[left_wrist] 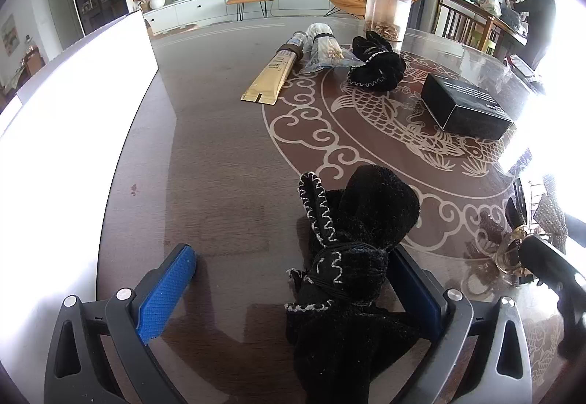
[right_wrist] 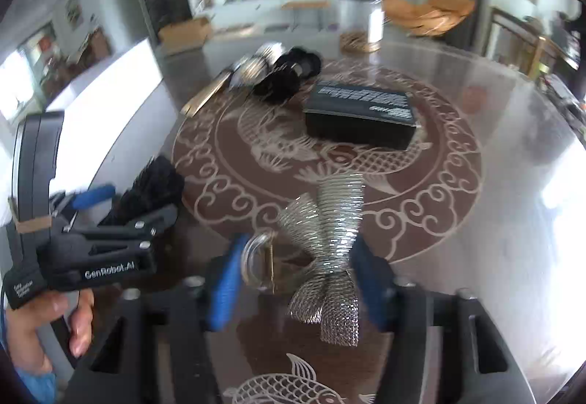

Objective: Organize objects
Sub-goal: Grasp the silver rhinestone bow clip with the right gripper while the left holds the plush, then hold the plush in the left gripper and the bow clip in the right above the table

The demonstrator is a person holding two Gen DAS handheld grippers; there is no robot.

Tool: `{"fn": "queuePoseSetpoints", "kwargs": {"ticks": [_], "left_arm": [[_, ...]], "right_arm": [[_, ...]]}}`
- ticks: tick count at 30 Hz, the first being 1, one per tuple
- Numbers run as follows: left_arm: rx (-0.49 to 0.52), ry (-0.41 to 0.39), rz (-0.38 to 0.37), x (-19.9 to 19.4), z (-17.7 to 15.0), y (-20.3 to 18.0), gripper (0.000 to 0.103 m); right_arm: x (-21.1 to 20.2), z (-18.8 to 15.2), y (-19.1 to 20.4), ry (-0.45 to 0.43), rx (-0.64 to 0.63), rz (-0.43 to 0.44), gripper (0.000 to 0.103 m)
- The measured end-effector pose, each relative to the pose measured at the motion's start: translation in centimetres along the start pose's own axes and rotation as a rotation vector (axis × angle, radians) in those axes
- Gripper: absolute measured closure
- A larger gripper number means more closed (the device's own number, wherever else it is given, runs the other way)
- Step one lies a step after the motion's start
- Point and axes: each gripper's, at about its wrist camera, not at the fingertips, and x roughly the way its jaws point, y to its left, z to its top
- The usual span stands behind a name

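Observation:
My left gripper point(left_wrist: 293, 268) is open. A black fuzzy glove with white stitching point(left_wrist: 359, 243) lies on the table between its blue pads, against the right pad point(left_wrist: 414, 290) and apart from the left pad point(left_wrist: 164, 290). My right gripper point(right_wrist: 296, 272) is open around a silver mesh bow hair clip with a clear ring point(right_wrist: 329, 257); the view is blurred. The left gripper's body point(right_wrist: 95, 250) and the glove point(right_wrist: 154, 184) show at the left of the right wrist view. A second black glove point(left_wrist: 377, 63) lies farther back.
A black box point(left_wrist: 465, 104) sits on the round table's carp pattern point(left_wrist: 384, 111). A gold pouch point(left_wrist: 271, 74), a clear bag of snacks point(left_wrist: 326, 49) and a clear jar point(left_wrist: 388, 8) stand behind. A white board point(left_wrist: 73, 82) borders the left. A person stands at the far right.

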Motion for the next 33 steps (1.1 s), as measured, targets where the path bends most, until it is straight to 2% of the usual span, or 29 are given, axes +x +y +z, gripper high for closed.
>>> {"fn": "queuePoseSetpoints", "kwargs": {"ticks": [1,3,9,11,15,33], "left_arm": [[0.0,0.0,0.0,0.0,0.0,0.0,0.0],[-0.001,0.004,-0.008,0.1,0.1,0.1,0.0],[0.022,-0.007,-0.004,0.0,0.2,-0.7,0.0],[0.046,-0.018,0.003,0.1,0.5,-1.1,0.0],[0.023,-0.006,-0.027,0.7,1.1,-0.9,0.0],[0.023,-0.008,-0.025,0.8,1.2,-1.0,0.0]], "right_arm": [[-0.1,-0.3,-0.2,-0.024,0.011,-0.024,0.014],[0.2,-0.7,-0.3,-0.035,0.014,-0.052,0.014],[1.8,-1.4,-1.8,0.039,0.069,-0.048,0.013],[1.6,-1.5,-1.9,0.034,0.07,-0.05,0.013],[1.8,-1.5,-1.5,0.042,0.056,-0.056,0.012],[2.5,-1.5,-0.8,0.068,0.025,-0.064,0.003]]}}
